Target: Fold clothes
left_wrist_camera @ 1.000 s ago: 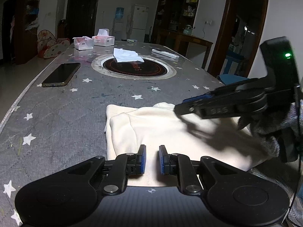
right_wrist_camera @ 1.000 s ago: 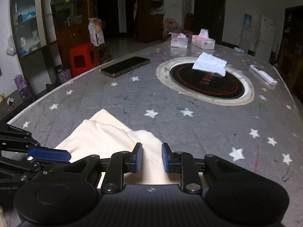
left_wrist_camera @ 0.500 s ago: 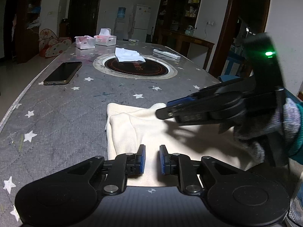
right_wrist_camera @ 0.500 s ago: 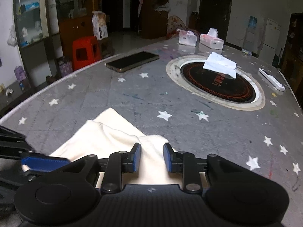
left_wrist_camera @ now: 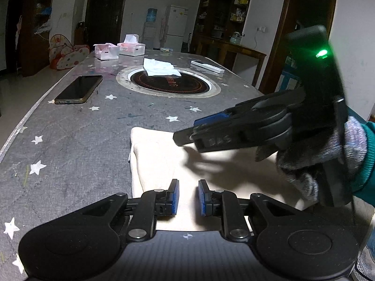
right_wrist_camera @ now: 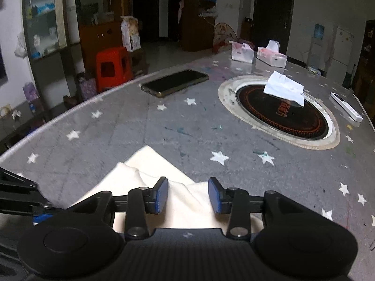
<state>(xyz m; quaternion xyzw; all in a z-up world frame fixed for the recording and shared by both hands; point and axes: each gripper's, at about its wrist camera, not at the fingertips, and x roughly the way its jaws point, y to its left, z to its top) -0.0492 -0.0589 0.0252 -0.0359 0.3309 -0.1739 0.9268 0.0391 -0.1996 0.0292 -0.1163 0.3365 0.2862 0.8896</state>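
A cream folded garment (left_wrist_camera: 159, 164) lies on the grey star-patterned table (left_wrist_camera: 82, 140), near its front edge. My left gripper (left_wrist_camera: 188, 197) hovers over the garment's near edge with its jaws a small gap apart and nothing between them. My right gripper (right_wrist_camera: 188, 195) is open and empty above the garment (right_wrist_camera: 150, 175). In the left wrist view the right gripper (left_wrist_camera: 194, 131) reaches in from the right, held by a gloved hand (left_wrist_camera: 328, 164), above the cloth. The left gripper's fingers (right_wrist_camera: 21, 196) show at the left edge of the right wrist view.
A phone (left_wrist_camera: 79, 89) lies at the table's left side. A round hotplate inset (left_wrist_camera: 168, 84) carries a white tissue (left_wrist_camera: 159, 66). Two tissue boxes (left_wrist_camera: 131, 46) stand at the far end, and a white remote (left_wrist_camera: 207, 66) lies at the right.
My right gripper has moved left over the garment and its jaws have opened wider. My left gripper has stayed in place.
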